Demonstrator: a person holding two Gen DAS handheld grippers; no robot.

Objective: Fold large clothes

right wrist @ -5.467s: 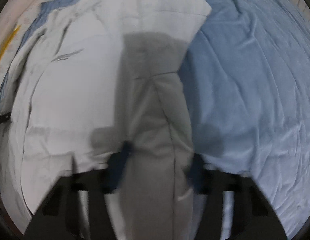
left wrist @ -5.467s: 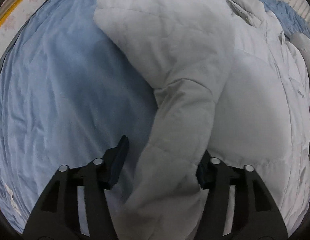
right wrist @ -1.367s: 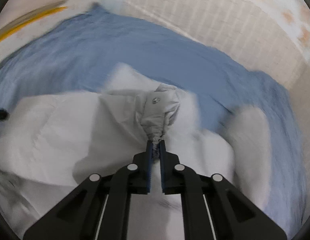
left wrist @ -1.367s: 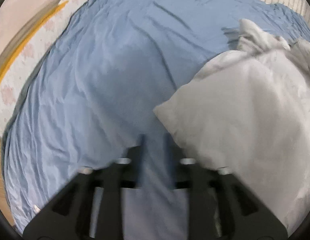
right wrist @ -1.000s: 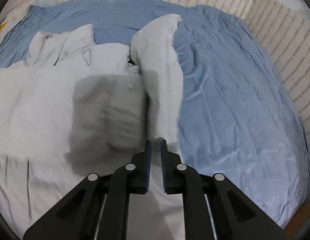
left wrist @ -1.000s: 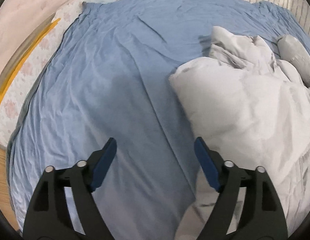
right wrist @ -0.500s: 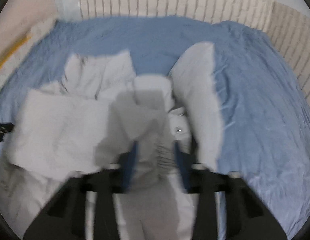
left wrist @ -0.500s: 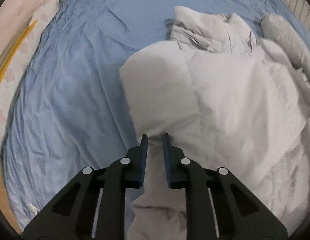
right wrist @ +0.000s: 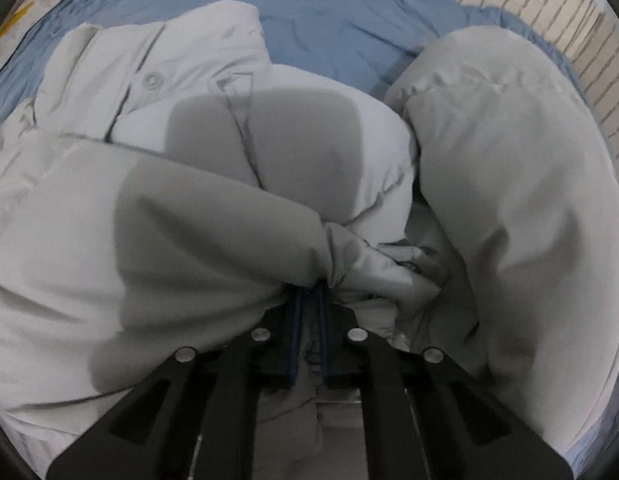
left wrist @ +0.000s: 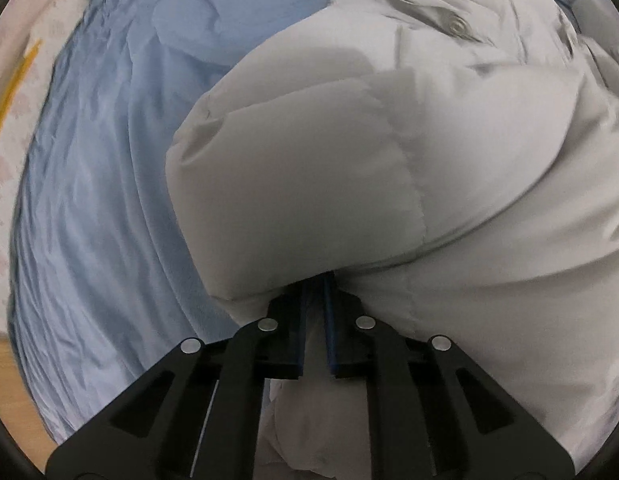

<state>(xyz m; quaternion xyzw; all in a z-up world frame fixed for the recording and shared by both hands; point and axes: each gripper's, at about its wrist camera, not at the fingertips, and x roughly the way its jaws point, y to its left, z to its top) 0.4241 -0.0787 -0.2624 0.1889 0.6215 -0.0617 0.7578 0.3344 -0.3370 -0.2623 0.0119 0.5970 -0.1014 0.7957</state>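
A puffy pale grey jacket lies bunched on a blue bedsheet. My left gripper points steeply down at its left fold. Its jaws are closing to a narrow slit with pale fabric pinched between them, and the fold bulges over the fingertips. In the right wrist view the jacket fills the frame, with a thick sleeve curving down the right side. My right gripper is closing too, with fabric caught between its pads beside a crumpled cuff.
The blue sheet shows beyond the collar, which carries a snap button. A pale brick wall borders the bed at the far right. Wooden floor and a floral surface with a yellow stripe lie off the bed's left edge.
Both grippers have dropped close onto the jacket. The left went from wide open over the sheet to nearly closed on a fold. The right widened around the cuff, then narrowed on fabric.
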